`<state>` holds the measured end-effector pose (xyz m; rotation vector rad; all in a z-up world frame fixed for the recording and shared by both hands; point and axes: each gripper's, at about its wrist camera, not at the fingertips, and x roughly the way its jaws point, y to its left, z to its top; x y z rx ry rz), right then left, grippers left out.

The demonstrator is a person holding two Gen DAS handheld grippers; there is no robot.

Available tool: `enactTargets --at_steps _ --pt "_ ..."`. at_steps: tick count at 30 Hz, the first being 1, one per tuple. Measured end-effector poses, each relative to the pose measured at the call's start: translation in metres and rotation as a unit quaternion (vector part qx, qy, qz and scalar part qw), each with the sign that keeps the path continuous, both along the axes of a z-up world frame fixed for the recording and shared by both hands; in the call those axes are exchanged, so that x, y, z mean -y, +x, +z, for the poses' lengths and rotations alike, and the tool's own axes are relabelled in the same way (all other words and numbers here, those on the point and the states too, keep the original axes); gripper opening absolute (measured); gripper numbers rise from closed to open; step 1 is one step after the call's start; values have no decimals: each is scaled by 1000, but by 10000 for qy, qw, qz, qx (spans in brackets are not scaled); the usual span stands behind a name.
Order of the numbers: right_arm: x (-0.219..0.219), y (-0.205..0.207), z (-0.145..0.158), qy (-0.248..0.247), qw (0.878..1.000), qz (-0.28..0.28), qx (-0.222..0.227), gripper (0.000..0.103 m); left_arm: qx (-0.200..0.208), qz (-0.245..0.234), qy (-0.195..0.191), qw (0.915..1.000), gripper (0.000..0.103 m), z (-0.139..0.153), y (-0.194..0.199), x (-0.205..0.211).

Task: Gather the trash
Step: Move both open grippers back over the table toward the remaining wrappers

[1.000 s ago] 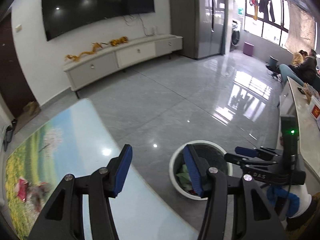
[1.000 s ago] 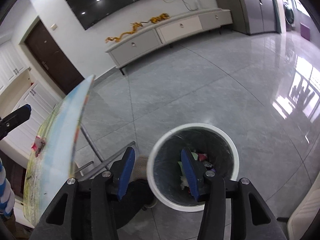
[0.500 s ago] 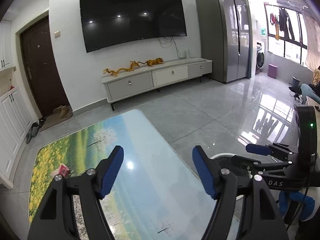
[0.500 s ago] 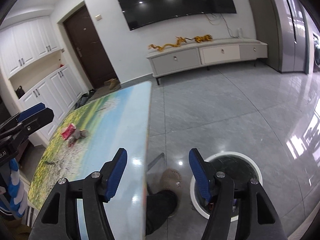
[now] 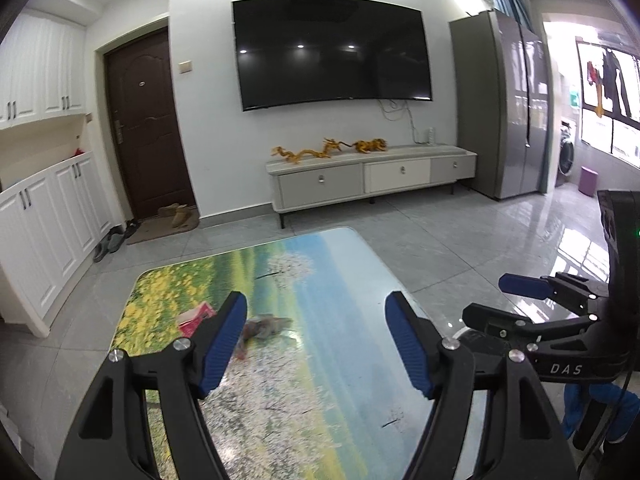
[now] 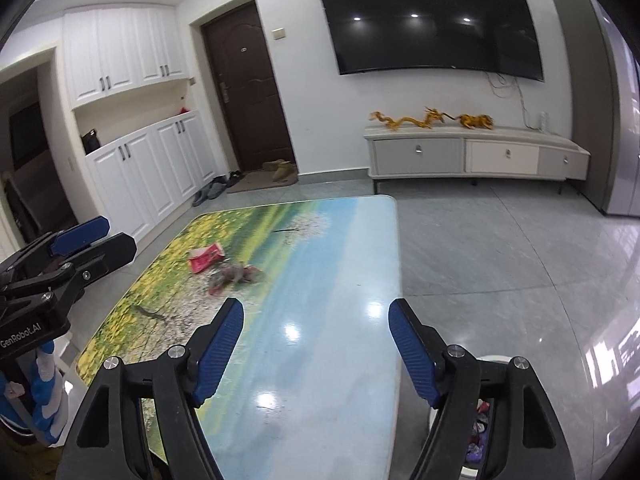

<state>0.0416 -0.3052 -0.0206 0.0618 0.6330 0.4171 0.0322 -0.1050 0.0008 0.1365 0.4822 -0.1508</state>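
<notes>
Both grippers hover level over the near end of the counter [image 6: 320,360], fingers spread wide and holding nothing: the left gripper [image 5: 316,340] and the right gripper [image 6: 316,344]. Beyond the fingertips, slightly left of the right gripper's gap, lie a crumpled grey-and-pink wrapper [image 6: 236,274] and, just behind it, a flat red packet [image 6: 206,258]. The bin [image 6: 480,432] shows below the right finger, beside the counter.

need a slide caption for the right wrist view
Open right tool above the printed table, facing a red wrapper and crumpled trash left to collect.
</notes>
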Motion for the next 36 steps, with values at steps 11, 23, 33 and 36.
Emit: enactTargets --at_steps 11,23,33,36 --pt "-44 -13 11 -62 9986 459 240 75 140 517 -2 9986 71 -1 -27 -37" --pt "-65 -24 20 -139 9971 649 368 77 192 771 -72 9968 71 -1 -43 -57" --pt "-70 -24 23 -190 9966 690 399 78 207 778 -178 9966 71 -4 -46 -67" --pt "-70 -23 24 -214 9966 688 397 78 317 575 -298 9974 71 -6 -47 -77"
